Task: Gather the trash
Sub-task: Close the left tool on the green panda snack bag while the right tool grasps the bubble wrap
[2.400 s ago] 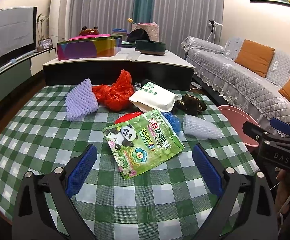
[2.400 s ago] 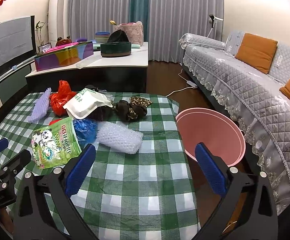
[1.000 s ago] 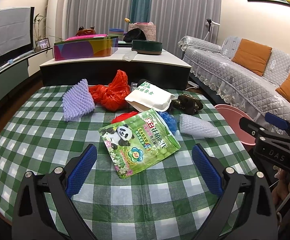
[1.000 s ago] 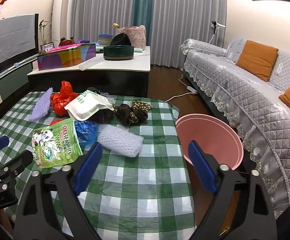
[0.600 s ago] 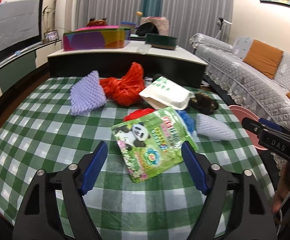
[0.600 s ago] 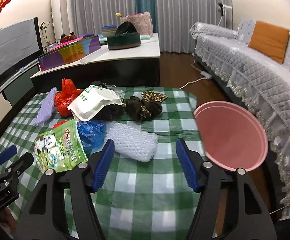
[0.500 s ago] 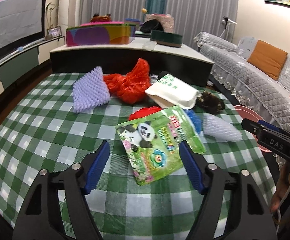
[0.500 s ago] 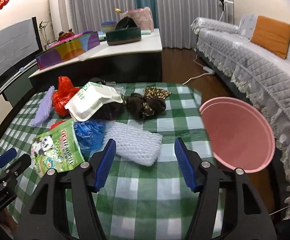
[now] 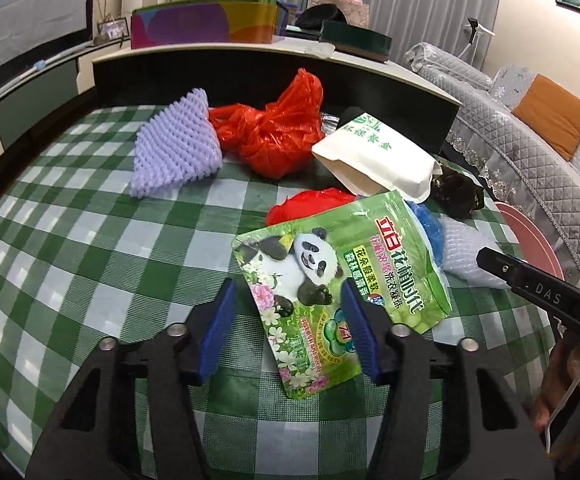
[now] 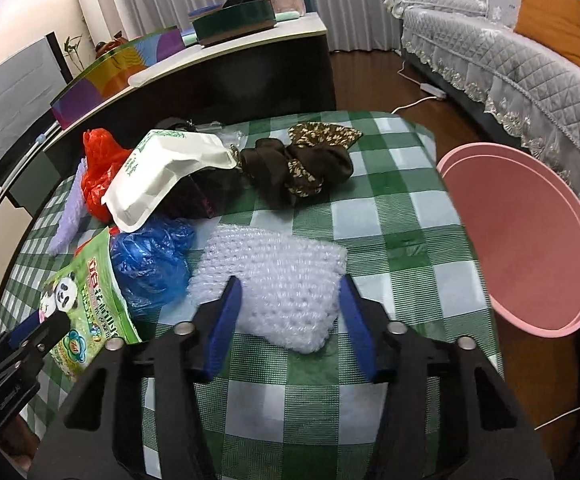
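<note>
Trash lies on a green checked tablecloth [image 9: 90,264]. A green panda pouch [image 9: 338,280] lies flat; my left gripper [image 9: 290,312] is open, its blue pads straddling the pouch's near left part. A white foam net [image 10: 278,280] lies flat; my right gripper [image 10: 290,304] is open around its near edge. Also there: purple foam net [image 9: 174,148], red plastic bag [image 9: 278,136], white takeaway box [image 10: 162,176], blue bag [image 10: 150,260], brown cloth [image 10: 302,168]. A pink bin [image 10: 530,248] stands right of the table.
A black counter [image 9: 274,64] with a colourful box [image 9: 206,24] and a green tin [image 10: 234,20] stands behind the table. A grey sofa [image 10: 510,48] with orange cushions runs along the right. The right gripper shows in the left wrist view [image 9: 538,288].
Both grippers have moved forward and down toward the table and narrowed their opening. The left now straddles the panda pouch, the right the white foam net.
</note>
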The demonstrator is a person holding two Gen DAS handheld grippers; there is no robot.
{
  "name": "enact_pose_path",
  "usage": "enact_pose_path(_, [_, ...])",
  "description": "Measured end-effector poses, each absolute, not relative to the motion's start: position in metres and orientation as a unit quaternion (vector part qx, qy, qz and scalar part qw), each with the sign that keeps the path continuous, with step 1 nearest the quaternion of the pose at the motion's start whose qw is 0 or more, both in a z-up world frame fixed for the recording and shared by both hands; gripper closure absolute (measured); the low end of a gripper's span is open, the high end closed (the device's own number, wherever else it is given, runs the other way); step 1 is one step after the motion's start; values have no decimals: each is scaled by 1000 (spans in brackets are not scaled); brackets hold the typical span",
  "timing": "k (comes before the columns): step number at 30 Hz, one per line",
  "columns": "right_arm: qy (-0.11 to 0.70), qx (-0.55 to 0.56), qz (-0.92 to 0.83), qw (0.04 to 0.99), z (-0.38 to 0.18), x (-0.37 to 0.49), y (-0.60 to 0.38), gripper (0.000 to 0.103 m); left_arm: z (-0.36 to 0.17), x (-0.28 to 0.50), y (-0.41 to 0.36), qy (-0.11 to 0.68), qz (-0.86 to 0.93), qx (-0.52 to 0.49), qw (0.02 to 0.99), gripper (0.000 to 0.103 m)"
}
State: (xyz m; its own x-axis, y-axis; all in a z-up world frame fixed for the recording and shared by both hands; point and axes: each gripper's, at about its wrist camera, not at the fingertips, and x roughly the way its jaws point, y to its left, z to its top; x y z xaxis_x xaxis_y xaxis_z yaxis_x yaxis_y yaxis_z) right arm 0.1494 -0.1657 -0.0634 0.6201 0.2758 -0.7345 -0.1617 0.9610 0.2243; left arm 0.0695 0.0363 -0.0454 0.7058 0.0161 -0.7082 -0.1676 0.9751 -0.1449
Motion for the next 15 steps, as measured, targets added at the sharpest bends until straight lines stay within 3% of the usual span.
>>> enact_pose_path(7, [410, 69, 142, 899, -57, 145, -164, 89, -39, 68, 36, 369, 36, -99, 924, 77])
enact_pose_path(15, [374, 64, 141, 914, -34, 130, -172, 91, -17, 53, 29, 332, 11, -87, 939, 95])
